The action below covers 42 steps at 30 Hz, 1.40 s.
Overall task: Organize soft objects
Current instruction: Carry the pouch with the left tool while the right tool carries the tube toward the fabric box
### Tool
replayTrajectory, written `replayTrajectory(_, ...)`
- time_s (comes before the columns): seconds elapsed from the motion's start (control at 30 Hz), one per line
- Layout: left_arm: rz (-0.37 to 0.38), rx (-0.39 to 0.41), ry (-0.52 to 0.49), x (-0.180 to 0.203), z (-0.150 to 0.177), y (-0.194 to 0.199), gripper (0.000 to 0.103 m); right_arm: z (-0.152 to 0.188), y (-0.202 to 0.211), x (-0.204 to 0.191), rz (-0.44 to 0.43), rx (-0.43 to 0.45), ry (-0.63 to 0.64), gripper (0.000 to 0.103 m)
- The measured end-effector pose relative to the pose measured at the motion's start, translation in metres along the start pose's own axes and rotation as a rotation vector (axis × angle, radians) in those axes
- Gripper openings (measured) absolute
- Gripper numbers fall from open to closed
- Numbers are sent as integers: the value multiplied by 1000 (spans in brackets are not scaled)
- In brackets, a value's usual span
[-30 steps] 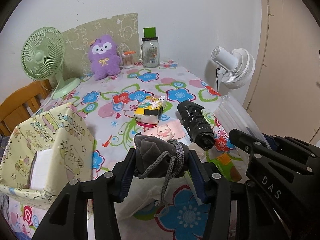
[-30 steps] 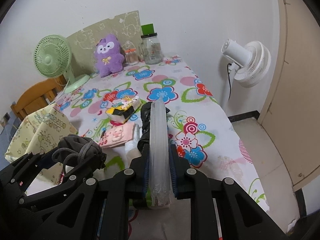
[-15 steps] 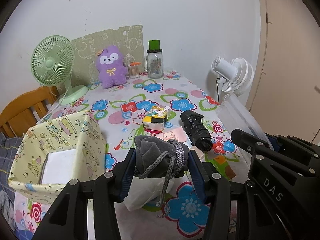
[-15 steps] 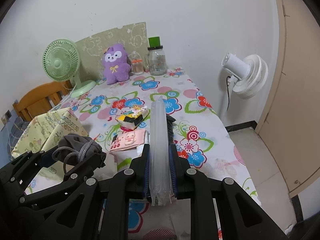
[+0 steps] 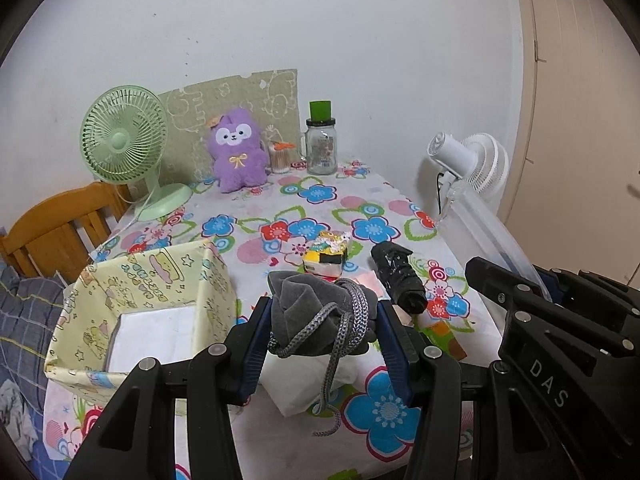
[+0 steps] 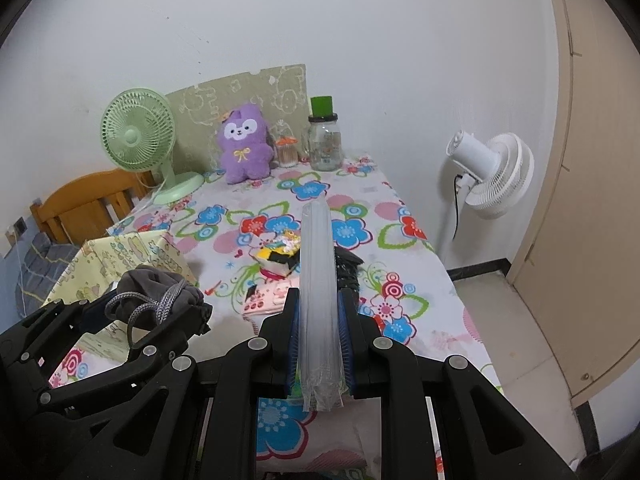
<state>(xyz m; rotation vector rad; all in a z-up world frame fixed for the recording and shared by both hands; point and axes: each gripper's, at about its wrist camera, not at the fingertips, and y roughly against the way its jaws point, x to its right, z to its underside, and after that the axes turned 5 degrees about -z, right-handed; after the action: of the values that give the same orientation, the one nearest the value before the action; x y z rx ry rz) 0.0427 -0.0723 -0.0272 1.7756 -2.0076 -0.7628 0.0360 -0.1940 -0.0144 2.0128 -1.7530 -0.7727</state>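
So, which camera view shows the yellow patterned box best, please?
The left wrist view. There the yellow patterned box shows its open top, its inner walls and a white sheet at the bottom. The right wrist view shows only its outer side and top edge, partly hidden behind the left hand-held gripper with its grey pouch.

Left gripper (image 5: 323, 332) is showing matte black angular plastic linkage arms, silver round screw heads at the joints, blue pads lining both fingers' inner faces. Right gripper (image 6: 318, 332) is showing the same black build, silver screws, blue pads; white "DAS" lettering is sitting on its outer arm.
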Motion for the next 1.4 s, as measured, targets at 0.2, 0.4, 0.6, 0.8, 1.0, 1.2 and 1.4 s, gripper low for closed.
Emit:
replayTrajectory(0.2,-9,7,3,-8,-5,6,53,-7,5,-11,1,7,8,21)
replayTrajectory(0.4,-20,11,9,-19,-10,11,53,-16,5,-24,-5,10,19,21)
replayTrajectory(0.6,-22,-2,6,-31,-14,9,53,-24,2,-39,-28,5,27,21)
replayTrajectory(0.8,-18,3,-5,-41,-15,10,53,-30,-5,-60,-40,-9,55,21)
replayTrajectory(1.0,-22,-3,17,-60,-18,6,53,-37,-13,-81,-50,-19,78,21)
replayTrajectory(1.2,-36,-14,33,-79,-17,0,53,-39,-23,-102,-73,-39,101,21)
replayTrajectory(1.4,-48,-34,56,-101,-13,-7,53,-41,-35,-126,-96,-68,129,21)
